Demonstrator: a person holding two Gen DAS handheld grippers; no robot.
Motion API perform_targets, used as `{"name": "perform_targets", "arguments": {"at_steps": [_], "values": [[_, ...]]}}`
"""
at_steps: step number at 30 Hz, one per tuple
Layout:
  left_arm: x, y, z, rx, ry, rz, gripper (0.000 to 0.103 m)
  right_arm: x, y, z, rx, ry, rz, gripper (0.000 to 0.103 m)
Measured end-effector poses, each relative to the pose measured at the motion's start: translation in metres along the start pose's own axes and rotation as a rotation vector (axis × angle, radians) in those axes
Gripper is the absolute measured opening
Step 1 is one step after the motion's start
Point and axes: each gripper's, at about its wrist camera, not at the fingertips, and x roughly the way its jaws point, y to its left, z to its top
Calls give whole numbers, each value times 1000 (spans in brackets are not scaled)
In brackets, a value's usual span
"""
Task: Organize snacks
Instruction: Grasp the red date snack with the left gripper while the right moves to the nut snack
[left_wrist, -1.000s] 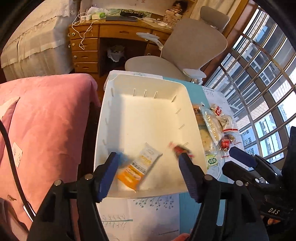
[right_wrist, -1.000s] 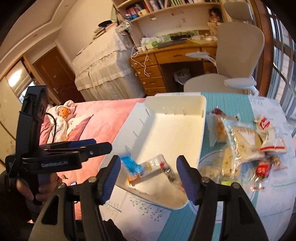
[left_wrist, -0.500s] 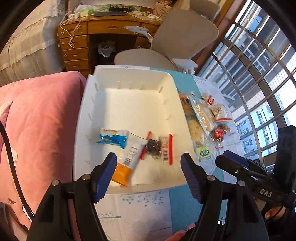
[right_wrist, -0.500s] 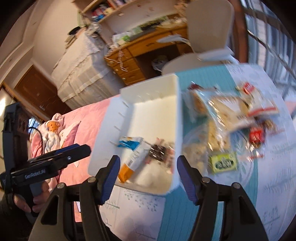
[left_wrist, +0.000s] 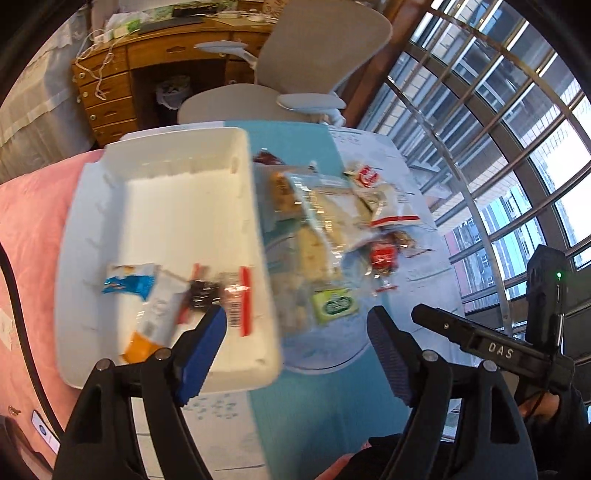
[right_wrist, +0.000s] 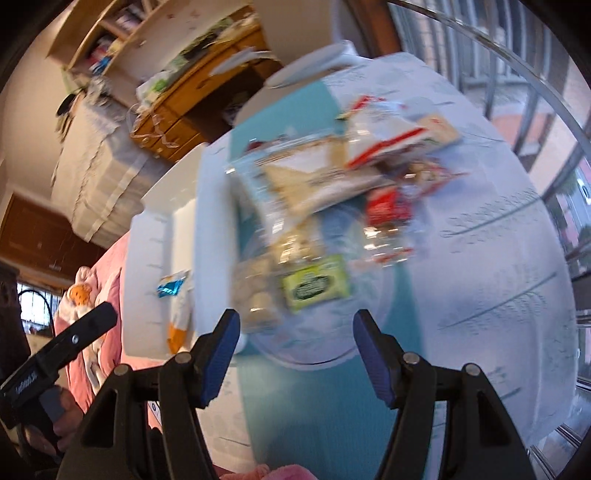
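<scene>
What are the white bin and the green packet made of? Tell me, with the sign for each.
White bin: looks like moulded plastic with a matte finish; its walls are smooth, with rounded corners and slots. Green packet: probably a glossy printed film or foil wrapper, flat with a printed label, though blur leaves this open.

Wooden desk (left_wrist: 155, 66), grey chair (left_wrist: 295, 66), and barred window (left_wrist: 509, 122) in daylight.

Snack pile (right_wrist: 332, 206) blurred — labels unreadable.
</scene>
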Motion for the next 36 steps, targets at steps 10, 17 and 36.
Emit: {"name": "perform_targets", "arguments": {"at_steps": [10, 17, 36], "values": [[56, -66, 13, 0, 62, -4, 81, -11, -68, 44, 40, 20, -17, 64], [104, -101, 16, 15, 96, 47, 85, 0, -101, 73, 21, 52, -6, 64], [207, -126, 22, -5, 134, 101, 84, 65, -112, 119, -106, 81, 59, 64]]}}
